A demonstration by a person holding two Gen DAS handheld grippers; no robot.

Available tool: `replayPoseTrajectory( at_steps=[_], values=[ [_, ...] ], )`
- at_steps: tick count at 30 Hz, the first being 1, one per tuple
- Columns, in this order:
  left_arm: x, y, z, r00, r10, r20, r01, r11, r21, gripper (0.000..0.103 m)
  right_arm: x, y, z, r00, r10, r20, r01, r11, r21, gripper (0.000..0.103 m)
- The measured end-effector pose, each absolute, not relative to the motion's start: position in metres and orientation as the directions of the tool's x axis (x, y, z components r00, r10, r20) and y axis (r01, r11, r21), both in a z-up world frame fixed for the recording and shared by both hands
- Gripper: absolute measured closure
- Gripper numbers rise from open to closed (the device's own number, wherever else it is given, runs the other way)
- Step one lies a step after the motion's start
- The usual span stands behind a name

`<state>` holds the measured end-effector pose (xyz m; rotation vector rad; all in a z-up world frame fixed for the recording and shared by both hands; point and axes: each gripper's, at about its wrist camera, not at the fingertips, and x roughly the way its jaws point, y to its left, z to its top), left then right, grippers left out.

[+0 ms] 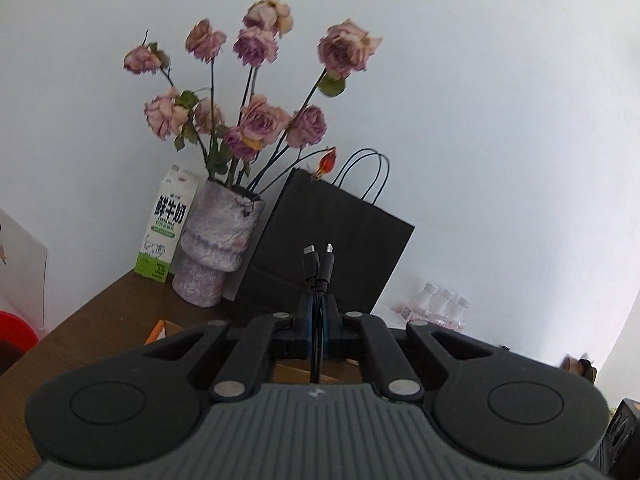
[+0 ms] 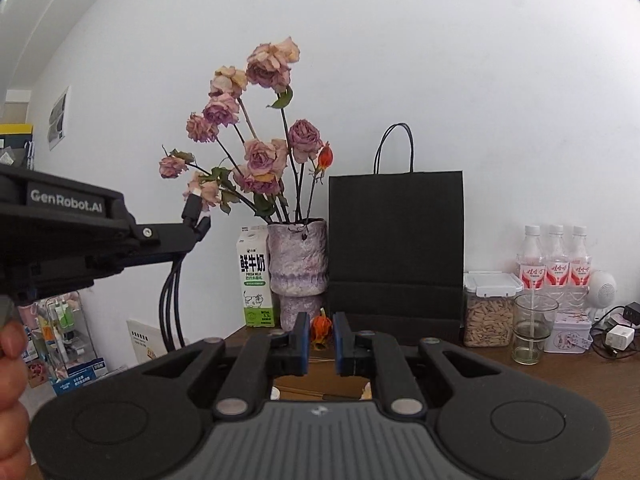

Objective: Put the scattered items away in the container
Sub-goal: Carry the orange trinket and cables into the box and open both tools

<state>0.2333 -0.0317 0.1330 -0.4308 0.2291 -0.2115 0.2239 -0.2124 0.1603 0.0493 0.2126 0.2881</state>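
Two plugs of a black cable [image 1: 318, 276] poking straight up past the tips of the left gripper [image 1: 318, 312], side by side, one dark and one silvery at the end. Long axis of the cable running up and down, doubled over, with the loose strands dangling below the jaws. Seen again from the right wrist camera: same cable [image 2: 172, 300] hanging in a few black strands under the left gripper [image 2: 192, 228], plugs tilted up and to the right, held well above the wooden table [image 2: 580, 376]. Left jaws squeezed tight onto the cable, blue pads pressed against it on both sides, barely any gap.

Right gripper [image 2: 321, 344] sitting with its jaws a narrow slot apart, nothing between them, touching nothing. Small orange dried flower [image 2: 321, 327] visible through that gap, lying on the table further back.

Cardboard box [image 1: 160, 330] mostly hidden under the left gripper body, only an orange-edged flap showing.

Behind it all: vase of dried roses [image 2: 296, 272], milk carton [image 2: 254, 280], black paper bag [image 2: 396, 240], three pink-label bottles [image 2: 554, 256], a glass [image 2: 534, 330] and a clear snack jar [image 2: 490, 308] against the white wall.
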Motion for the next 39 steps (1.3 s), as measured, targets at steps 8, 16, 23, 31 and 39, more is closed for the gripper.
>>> replayPoseTrajectory(
  at_steps=[8, 16, 23, 31, 39],
  values=[
    [0.306, -0.029, 0.066, 0.885, -0.274, -0.376, 0.084, 0.889, -0.450, 0.100, 0.282, -0.190, 0.111, 0.908, 0.296, -0.297, -0.283, 0.955, 0.086, 0.092],
    [0.322, -0.042, 0.040, 0.873, -0.221, -0.434, 0.070, 0.938, -0.338, 0.099, 0.308, -0.191, 0.072, 0.886, 0.267, -0.380, -0.259, 0.963, 0.074, 0.092],
    [0.314, -0.047, 0.042, 0.900, -0.134, -0.415, 0.026, 0.967, -0.255, 0.000, 0.297, -0.196, 0.073, 0.904, 0.251, -0.346, -0.237, 0.968, 0.082, 0.003],
    [0.290, -0.050, 0.052, 0.942, -0.037, -0.335, -0.020, 0.986, -0.166, 0.000, 0.278, -0.202, 0.080, 0.922, 0.225, -0.316, -0.218, 0.974, 0.060, 0.000],
    [0.258, -0.049, 0.053, 0.948, -0.013, -0.317, -0.036, 0.989, -0.147, 0.000, 0.254, -0.211, 0.085, 0.929, 0.191, -0.318, -0.183, 0.982, 0.057, 0.000]
  ],
)
